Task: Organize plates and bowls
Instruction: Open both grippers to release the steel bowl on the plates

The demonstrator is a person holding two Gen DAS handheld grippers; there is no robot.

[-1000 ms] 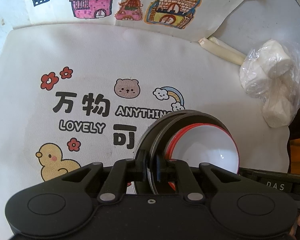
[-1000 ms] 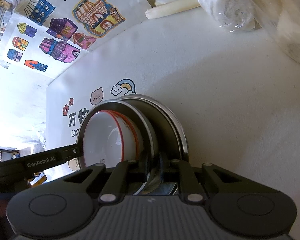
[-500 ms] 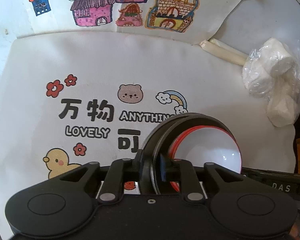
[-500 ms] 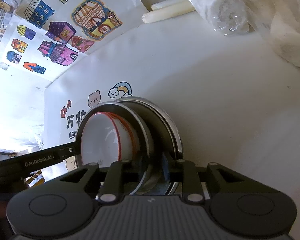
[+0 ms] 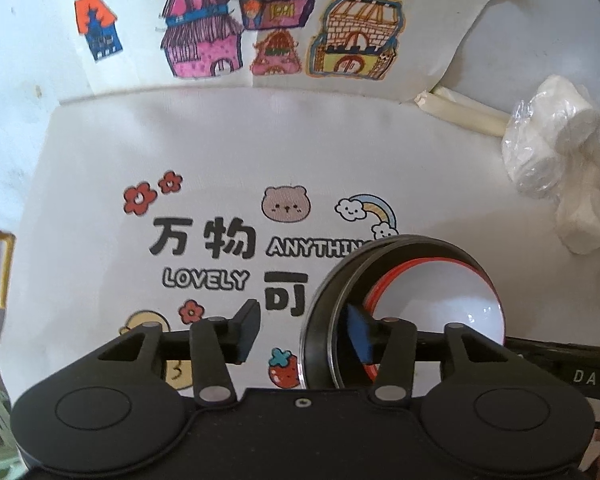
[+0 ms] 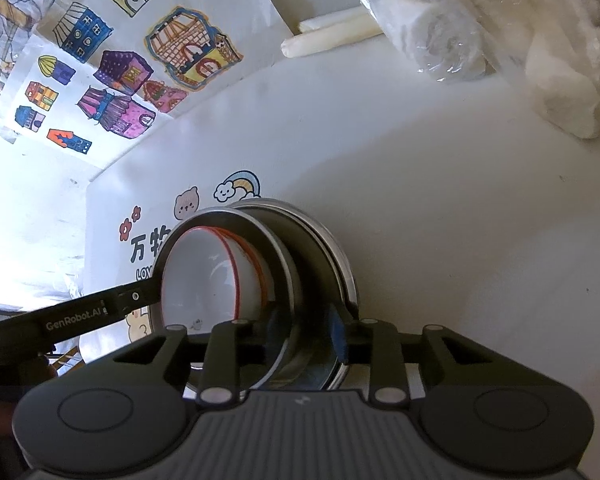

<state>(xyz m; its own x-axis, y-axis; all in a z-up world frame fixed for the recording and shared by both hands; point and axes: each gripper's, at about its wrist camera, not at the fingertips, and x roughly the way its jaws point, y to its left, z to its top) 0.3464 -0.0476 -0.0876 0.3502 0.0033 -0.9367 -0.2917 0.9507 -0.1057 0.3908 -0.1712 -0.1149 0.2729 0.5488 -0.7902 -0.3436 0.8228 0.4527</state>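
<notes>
A white bowl with a red rim [image 5: 440,300] [image 6: 204,280] sits nested inside two steel bowls [image 5: 432,245] [image 6: 324,248] on the printed white cloth [image 5: 220,160]. My left gripper [image 5: 304,332] straddles the stack's left rim. Its jaws are opening, one pad out over the cloth and the blue pad inside the rim, neither pressing. On the opposite side my right gripper [image 6: 306,334] has the steel rims between its fingers. Its jaws are also opening and the pads stand off the metal. Each wrist view shows a finger of the other gripper across the stack.
A plastic bag of white rolls [image 5: 560,168] [image 6: 480,32] lies at the back right. A rolled paper tube [image 5: 460,112] rests beside it. A sheet of coloured house drawings [image 5: 280,40] covers the far side of the table.
Both grippers were shut on the steel rims and have opened off them. The stack has stayed where it stood on the cloth.
</notes>
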